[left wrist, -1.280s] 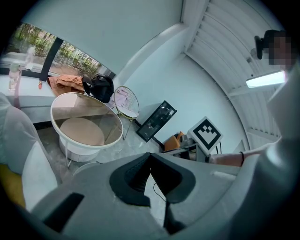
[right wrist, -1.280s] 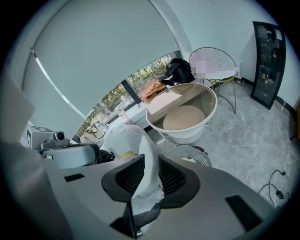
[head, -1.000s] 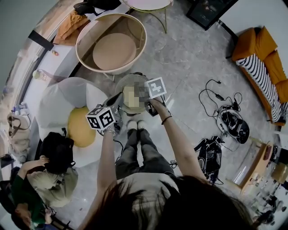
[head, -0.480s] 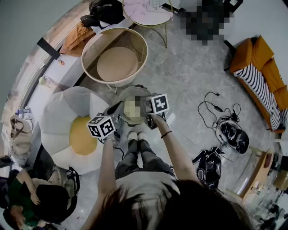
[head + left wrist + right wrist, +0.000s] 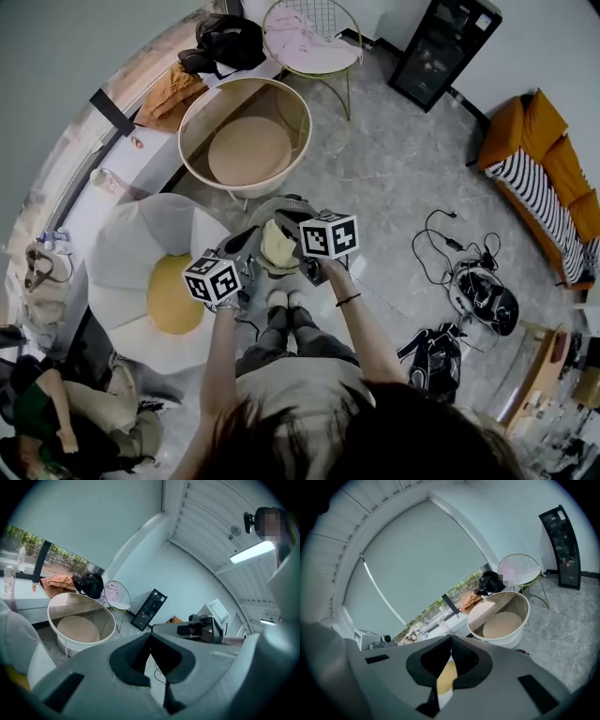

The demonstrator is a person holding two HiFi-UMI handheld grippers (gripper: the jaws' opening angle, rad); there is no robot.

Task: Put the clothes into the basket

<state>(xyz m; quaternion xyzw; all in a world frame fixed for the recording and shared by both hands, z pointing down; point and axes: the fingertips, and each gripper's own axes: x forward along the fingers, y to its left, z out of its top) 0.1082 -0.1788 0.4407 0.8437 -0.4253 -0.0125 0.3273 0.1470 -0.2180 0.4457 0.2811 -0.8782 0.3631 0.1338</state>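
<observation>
A grey garment with a yellow lining (image 5: 277, 242) hangs between my two grippers, above my feet. My left gripper (image 5: 251, 234) is shut on its left edge; in the left gripper view the jaws (image 5: 150, 634) meet at the tips. The right gripper (image 5: 298, 225) has just been closing and is shut on the cloth, whose yellow and white fabric (image 5: 446, 677) shows between the jaws (image 5: 450, 637). The round white basket (image 5: 192, 122) stands on the floor beyond the garment, with nothing in it. It also appears in the left gripper view (image 5: 112, 620) and the right gripper view (image 5: 525, 606).
A white seat with a yellow cushion (image 5: 169, 277) sits at the left. Behind the basket are a wire chair holding pink cloth (image 5: 305, 42), a black bag (image 5: 230, 37) and orange cloth (image 5: 173, 89). Cables and a helmet (image 5: 483, 291) lie right. A person crouches at lower left (image 5: 56, 422).
Both grippers have risen with the garment and moved a little towards the basket. The right jaws have closed on the cloth. The person at lower left has shifted down.
</observation>
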